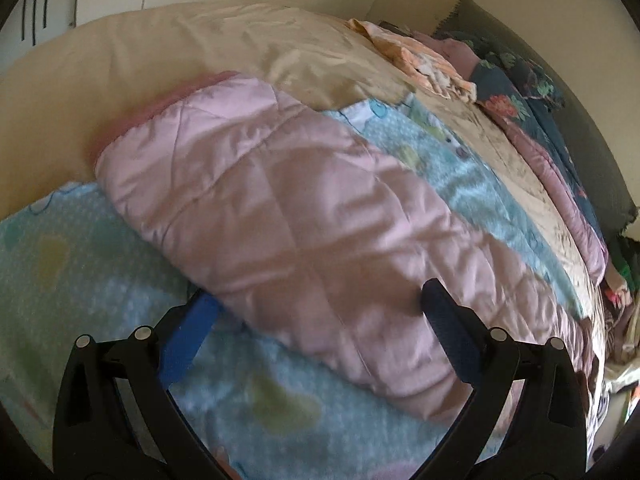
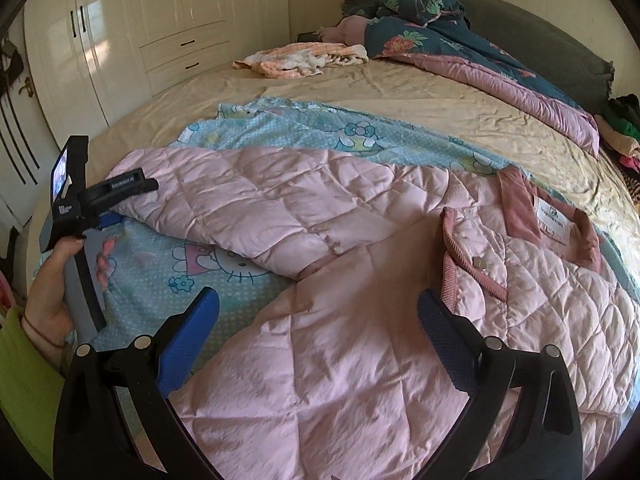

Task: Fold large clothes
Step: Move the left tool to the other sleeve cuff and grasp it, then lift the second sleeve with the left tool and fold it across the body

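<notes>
Lying spread on a Hello Kitty sheet (image 2: 200, 276) atop the bed (image 2: 360, 92): pink quilted jacket (image 2: 320, 340), sleeve (image 1: 280, 208) extended sideways, ready for folding inward. Straddling the sleeve edge with jaws released: left gripper (image 1: 316, 312). Hovering spread wide, gripping nothing, over the jacket body: right gripper (image 2: 320, 316).

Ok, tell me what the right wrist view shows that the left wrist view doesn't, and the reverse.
Only the right wrist view shows the jacket's collar and label, the person's hand gripping the left tool, and the right claw, open above the jacket body.

Only the left wrist view shows the left claw, open, with the sleeve running away between its fingers.

Both show the pink quilted jacket, the blue cartoon sheet, the peach garment and the dark floral quilt.
</notes>
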